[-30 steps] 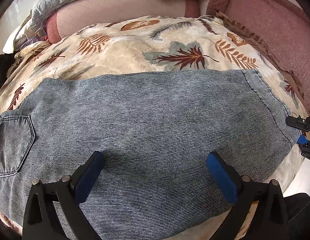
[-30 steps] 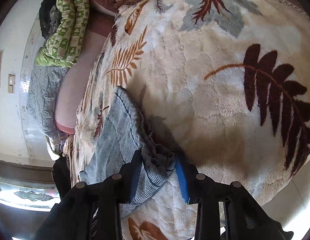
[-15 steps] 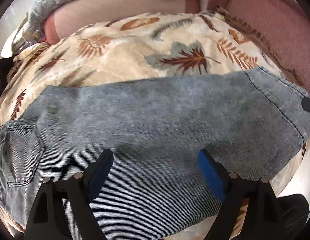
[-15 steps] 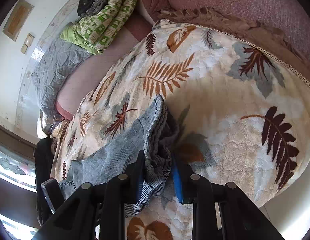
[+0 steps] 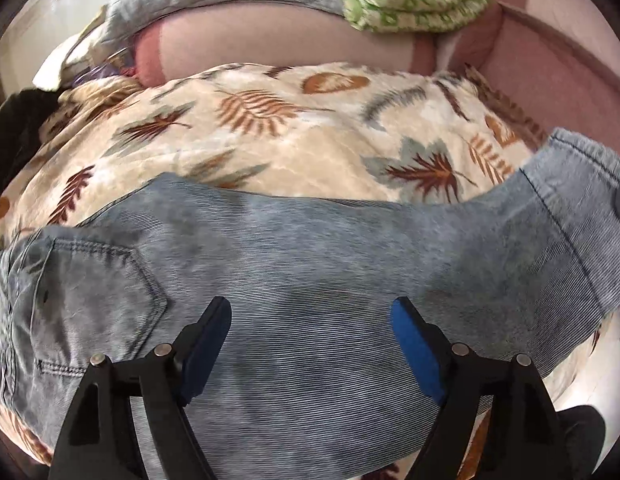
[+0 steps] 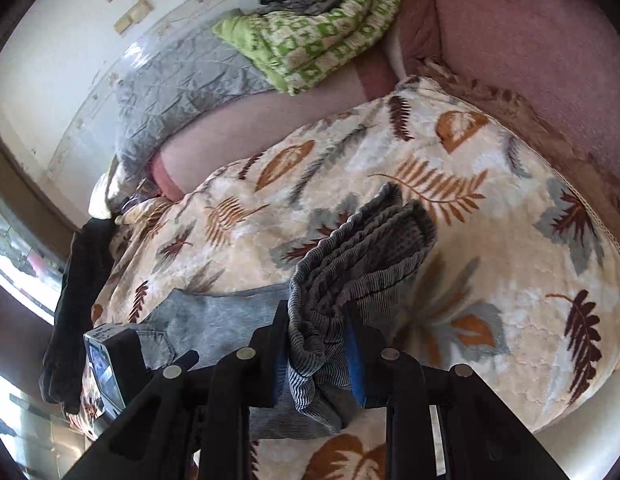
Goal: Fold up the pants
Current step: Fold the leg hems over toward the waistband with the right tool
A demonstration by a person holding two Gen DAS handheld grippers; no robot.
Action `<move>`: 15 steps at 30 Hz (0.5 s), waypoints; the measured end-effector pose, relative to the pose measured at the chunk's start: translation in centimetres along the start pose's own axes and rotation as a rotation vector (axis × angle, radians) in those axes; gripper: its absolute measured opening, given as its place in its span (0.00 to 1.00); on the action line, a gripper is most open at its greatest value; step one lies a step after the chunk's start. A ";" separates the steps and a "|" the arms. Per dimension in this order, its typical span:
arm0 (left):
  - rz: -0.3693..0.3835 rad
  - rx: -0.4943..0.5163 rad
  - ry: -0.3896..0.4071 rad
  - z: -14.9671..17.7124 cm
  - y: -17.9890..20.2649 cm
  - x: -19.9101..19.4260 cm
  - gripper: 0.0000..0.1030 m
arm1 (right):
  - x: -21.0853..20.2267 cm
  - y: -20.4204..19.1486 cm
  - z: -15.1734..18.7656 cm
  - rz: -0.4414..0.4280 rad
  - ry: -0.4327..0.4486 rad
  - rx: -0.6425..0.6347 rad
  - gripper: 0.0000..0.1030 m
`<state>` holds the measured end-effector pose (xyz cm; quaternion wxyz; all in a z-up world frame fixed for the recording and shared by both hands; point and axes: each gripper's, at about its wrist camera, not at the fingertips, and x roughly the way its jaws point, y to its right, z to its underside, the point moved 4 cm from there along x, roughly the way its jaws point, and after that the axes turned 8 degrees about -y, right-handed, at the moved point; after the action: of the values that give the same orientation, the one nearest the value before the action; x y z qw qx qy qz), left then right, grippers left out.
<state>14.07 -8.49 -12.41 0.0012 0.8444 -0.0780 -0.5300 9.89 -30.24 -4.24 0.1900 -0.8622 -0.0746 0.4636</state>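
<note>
Leaf-patterned blanket point(image 5: 302, 148) covers the bed under us, with a green checked quilt point(image 6: 322, 28) and a grey quilt point(image 6: 182, 84) piled toward twelve o'clock against the wall. We see the pants point(image 5: 310, 280), blue-grey denim, lying across the blanket with a back pocket point(image 5: 98, 292) at nine o'clock in our left wrist view. Our left claw point(image 5: 312, 320) hovers over the middle of the cloth, its fingers spread wide apart with nothing between them. Our right claw point(image 6: 316, 344) is pinching the bunched leg end of the pants, which rises off the blanket toward three o'clock in the left view.
</note>
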 end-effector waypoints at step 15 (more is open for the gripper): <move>-0.069 -0.286 0.091 3.6 -16.4 -5.7 0.80 | 15.0 -17.1 12.2 -0.171 -0.296 -0.323 0.35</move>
<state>10.53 8.80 -10.26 0.1067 0.8608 0.0277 -0.4968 9.00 -6.88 -15.06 0.0754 -0.7945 -0.2478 0.5492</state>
